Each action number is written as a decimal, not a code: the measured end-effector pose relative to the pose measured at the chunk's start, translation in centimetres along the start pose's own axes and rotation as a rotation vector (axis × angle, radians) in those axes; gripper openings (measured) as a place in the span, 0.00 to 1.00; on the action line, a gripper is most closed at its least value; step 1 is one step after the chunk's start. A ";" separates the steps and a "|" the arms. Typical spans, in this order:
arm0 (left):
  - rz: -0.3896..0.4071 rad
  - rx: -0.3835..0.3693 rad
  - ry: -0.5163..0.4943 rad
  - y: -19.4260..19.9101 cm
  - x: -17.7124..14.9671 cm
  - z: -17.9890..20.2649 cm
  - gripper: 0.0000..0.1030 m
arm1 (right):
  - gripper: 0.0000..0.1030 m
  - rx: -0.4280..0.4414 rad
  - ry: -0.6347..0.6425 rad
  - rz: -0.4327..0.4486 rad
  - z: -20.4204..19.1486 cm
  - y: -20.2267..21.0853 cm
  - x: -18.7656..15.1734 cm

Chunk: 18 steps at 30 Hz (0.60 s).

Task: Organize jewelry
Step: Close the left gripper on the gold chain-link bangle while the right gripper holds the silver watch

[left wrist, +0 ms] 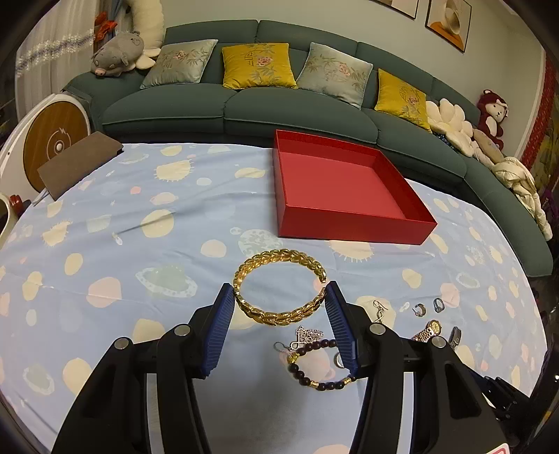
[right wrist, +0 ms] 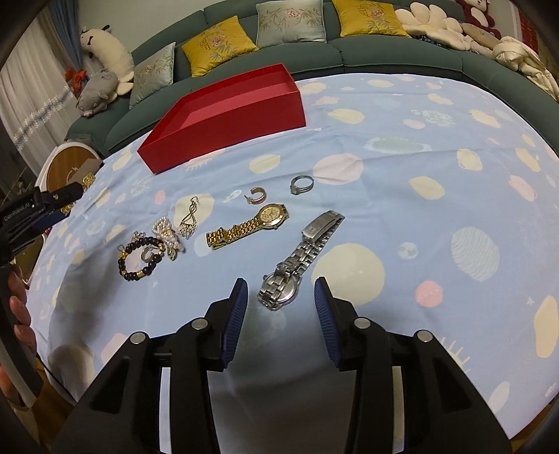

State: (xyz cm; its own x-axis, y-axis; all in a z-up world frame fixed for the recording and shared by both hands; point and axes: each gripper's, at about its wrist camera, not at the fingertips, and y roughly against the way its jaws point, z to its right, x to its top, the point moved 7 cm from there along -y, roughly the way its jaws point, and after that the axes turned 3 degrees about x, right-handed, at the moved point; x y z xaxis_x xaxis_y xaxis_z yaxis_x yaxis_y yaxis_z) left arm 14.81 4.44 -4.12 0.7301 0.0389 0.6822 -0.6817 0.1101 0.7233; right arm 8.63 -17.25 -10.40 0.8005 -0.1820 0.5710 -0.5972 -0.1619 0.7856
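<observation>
The left gripper (left wrist: pixel 279 297) holds a gold braided bangle (left wrist: pixel 279 286) pinched across its width between the two blue ribbed pads, the open-ended hoop raised above the cloth; the right gripper (right wrist: pixel 279 297) stands with its jaws parted and nothing pressed between them, the head of a silver watch (right wrist: pixel 297 265) lying on the cloth just ahead of the gap.

Beyond the silver watch lie a gold watch (right wrist: pixel 249 225), a small gold hoop earring (right wrist: pixel 255 195) and a silver ring (right wrist: pixel 302 183); to their left sit a dangling earring (right wrist: pixel 188 218), a pearl cluster (right wrist: pixel 167 237) and a dark beaded bracelet (right wrist: pixel 139 258) with gold spacers; all rest on a pale blue tablecloth (right wrist: pixel 401 195) printed with planets and pastel blobs.

Further back on the cloth stands an open red box (left wrist: pixel 346 185), shallow and with nothing in it, well apart from the jewelry; at the far left edge of the table lies a flat brown board (left wrist: pixel 78 159).

Behind the table runs a curved dark green sofa (left wrist: pixel 244 108) with yellow and grey embroidered cushions; a grey plush pig (left wrist: pixel 117 52) sits on its left arm, a red plush monkey (left wrist: pixel 492 111) and cream cushions at its right end; framed pictures (left wrist: pixel 450 21) hang on the wall.
</observation>
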 end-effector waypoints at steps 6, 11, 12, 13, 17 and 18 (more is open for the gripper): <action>-0.004 0.004 -0.017 -0.3 -0.3 0.1 0.50 | 0.26 -0.073 0.047 0.036 -0.1 -0.5 0.1; -0.004 -0.005 -0.023 -0.3 -0.3 0.4 0.50 | 0.24 -0.060 0.026 0.040 0.5 0.1 0.4; -0.004 -0.007 -0.026 -0.2 -0.3 0.4 0.48 | 0.24 -0.059 0.026 0.047 0.6 0.3 0.6; -0.004 -0.009 -0.030 -0.1 -0.3 0.4 0.48 | 0.24 -0.059 0.027 0.056 0.6 0.6 0.7; -0.011 0.001 -0.018 -0.2 -0.4 -0.1 0.48 | 0.24 -0.051 0.030 0.089 0.7 1.7 1.3; -0.016 0.006 -0.010 -0.2 -0.6 -0.5 0.48 | 0.24 -0.047 0.030 0.092 0.8 2.0 1.4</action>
State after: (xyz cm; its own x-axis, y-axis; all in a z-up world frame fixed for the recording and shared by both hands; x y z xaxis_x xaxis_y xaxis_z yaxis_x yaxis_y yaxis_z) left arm 14.60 4.85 -4.73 0.7404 0.0272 0.6716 -0.6703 0.1043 0.7347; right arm 8.51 -18.55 -8.25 0.7437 -0.1651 0.6478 -0.6661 -0.0999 0.7392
